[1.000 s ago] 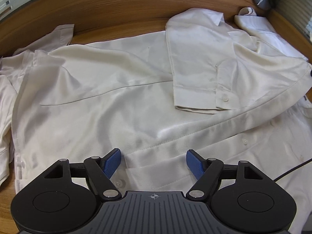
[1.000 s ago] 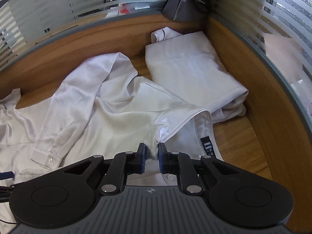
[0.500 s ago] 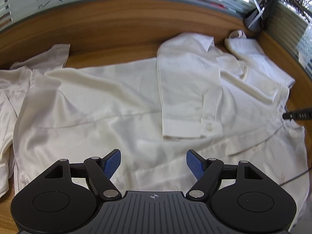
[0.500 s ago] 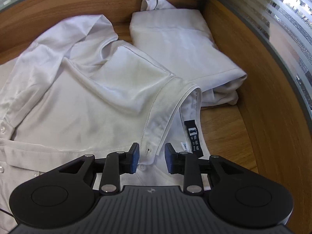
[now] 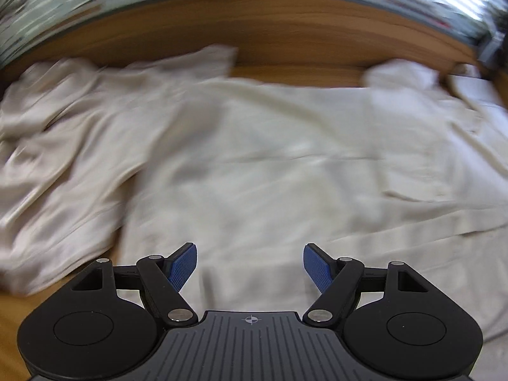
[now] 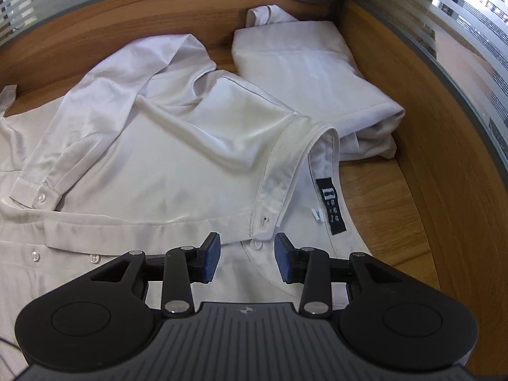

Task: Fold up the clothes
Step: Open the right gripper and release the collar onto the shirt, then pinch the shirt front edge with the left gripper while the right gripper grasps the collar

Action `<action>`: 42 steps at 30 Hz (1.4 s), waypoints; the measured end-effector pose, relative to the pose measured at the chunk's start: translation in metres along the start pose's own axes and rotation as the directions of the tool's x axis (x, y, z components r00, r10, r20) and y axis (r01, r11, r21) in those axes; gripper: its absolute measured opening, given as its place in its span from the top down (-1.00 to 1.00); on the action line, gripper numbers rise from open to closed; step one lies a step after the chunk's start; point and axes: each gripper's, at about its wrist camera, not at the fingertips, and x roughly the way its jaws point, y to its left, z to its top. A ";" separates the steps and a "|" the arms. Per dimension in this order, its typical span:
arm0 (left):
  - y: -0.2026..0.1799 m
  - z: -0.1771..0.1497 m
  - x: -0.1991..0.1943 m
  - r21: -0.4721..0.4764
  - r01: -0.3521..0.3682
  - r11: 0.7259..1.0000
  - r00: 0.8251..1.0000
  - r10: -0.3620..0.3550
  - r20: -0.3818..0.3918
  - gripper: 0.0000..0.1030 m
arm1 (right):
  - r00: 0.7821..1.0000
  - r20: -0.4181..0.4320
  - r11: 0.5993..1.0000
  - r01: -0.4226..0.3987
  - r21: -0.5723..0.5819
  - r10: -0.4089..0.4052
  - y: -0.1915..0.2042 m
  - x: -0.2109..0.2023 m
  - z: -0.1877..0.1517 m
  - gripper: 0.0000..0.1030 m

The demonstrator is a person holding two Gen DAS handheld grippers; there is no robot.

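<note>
Both cameras sit just behind their own gripper and look forward and steeply down at a wooden table [image 6: 397,209].

The left wrist camera looks over the left gripper [image 5: 250,266] toward the table's far edge, where a wooden wall [image 5: 270,28] stands. It is close to the spread white shirt [image 5: 270,165], which fills most of the view. The picture is blurred.

The right wrist camera looks over the right gripper [image 6: 247,256] toward the table's far right corner. It is very close to the shirt's collar [image 6: 285,171]. A folded shirt [image 6: 304,63] lies in that corner.

Both views share the spread shirt and the far wooden wall.
</note>
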 end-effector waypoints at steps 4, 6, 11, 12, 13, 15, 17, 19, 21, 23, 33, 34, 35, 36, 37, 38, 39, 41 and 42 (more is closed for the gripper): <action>0.031 -0.003 0.006 -0.071 -0.047 0.996 0.999 0.046 -0.017 -0.48 | 1.000 -0.002 0.999 0.005 0.042 -0.005 -0.006 0.004 0.001 0.17; 0.040 0.000 0.010 -0.083 -0.051 0.995 0.999 0.049 -0.020 -0.48 | 1.000 -0.006 0.998 0.006 0.063 -0.005 -0.009 0.007 0.003 0.17; 0.047 0.013 0.027 -0.073 -0.037 0.997 0.999 0.035 -0.030 -0.38 | 1.000 -0.020 0.992 0.001 0.123 0.001 -0.018 0.016 0.009 0.17; 0.048 0.016 0.031 -0.068 -0.035 0.997 0.999 0.033 -0.030 -0.37 | 1.000 -0.022 0.991 -0.003 0.137 0.006 -0.020 0.018 0.010 0.17; 0.049 0.019 0.034 -0.071 -0.026 0.997 0.999 0.024 -0.037 -0.37 | 1.000 -0.023 0.988 -0.009 0.154 0.013 -0.022 0.020 0.011 0.17; 0.051 0.022 0.040 -0.086 -0.016 0.996 0.999 0.012 -0.053 -0.27 | 0.999 -0.029 0.982 -0.020 0.188 0.026 -0.026 0.024 0.013 0.11; 0.049 0.021 0.042 -0.084 -0.023 0.996 0.999 0.019 -0.049 -0.22 | 0.999 -0.026 0.978 -0.031 0.208 0.037 -0.029 0.026 0.015 0.08; 0.047 0.020 0.042 -0.071 -0.034 0.997 0.999 0.032 -0.031 -0.16 | 0.999 -0.024 0.975 -0.042 0.219 0.048 -0.030 0.027 0.017 0.02; 0.044 0.019 0.040 -0.066 -0.036 0.997 0.999 0.035 -0.013 0.01 | 0.998 -0.030 0.973 -0.045 0.225 0.053 -0.030 0.030 0.019 0.02; 0.044 0.021 0.040 -0.074 -0.040 0.996 0.999 0.039 -0.004 0.42 | 0.998 -0.040 0.974 -0.040 0.221 0.050 -0.029 0.035 0.021 0.02; 0.044 0.043 0.026 -0.097 -0.052 0.994 0.998 0.056 0.035 0.91 | 0.999 -0.050 0.986 0.008 0.168 0.000 -0.011 0.043 0.027 0.72; 0.044 0.046 0.023 -0.099 -0.051 0.994 0.998 0.056 0.041 0.92 | 0.999 -0.033 0.986 0.007 0.168 -0.001 -0.010 0.037 0.029 0.72; 0.044 0.050 0.020 -0.101 -0.052 0.994 0.997 0.056 0.044 0.92 | 1.000 -0.018 0.986 0.004 0.167 -0.001 -0.009 0.032 0.031 0.72; 0.044 0.054 0.016 -0.103 -0.052 0.993 0.997 0.057 0.048 0.93 | 1.000 -0.004 0.986 -0.001 0.166 0.002 -0.009 0.026 0.033 0.72; 0.044 0.058 0.013 -0.106 -0.052 0.993 0.997 0.057 0.050 0.93 | 1.000 0.010 0.986 -0.006 0.165 0.005 -0.009 0.021 0.036 0.73; 0.044 0.061 0.009 -0.108 -0.053 0.993 0.997 0.058 0.050 0.93 | 1.000 0.023 0.986 -0.012 0.164 0.008 -0.009 0.015 0.039 0.73; 0.044 0.065 0.006 -0.110 -0.055 0.992 0.997 0.061 0.047 0.93 | 0.999 0.034 0.986 -0.016 0.164 0.010 -0.009 0.009 0.042 0.73; 0.044 0.071 0.000 -0.114 -0.060 0.992 0.997 0.065 0.038 0.93 | 0.999 0.052 0.986 -0.022 0.162 0.014 -0.010 -0.002 0.047 0.73; 0.045 0.073 -0.002 -0.117 -0.063 0.991 0.997 0.067 0.027 0.93 | 0.998 0.059 0.987 -0.024 0.162 0.015 -0.010 -0.007 0.049 0.73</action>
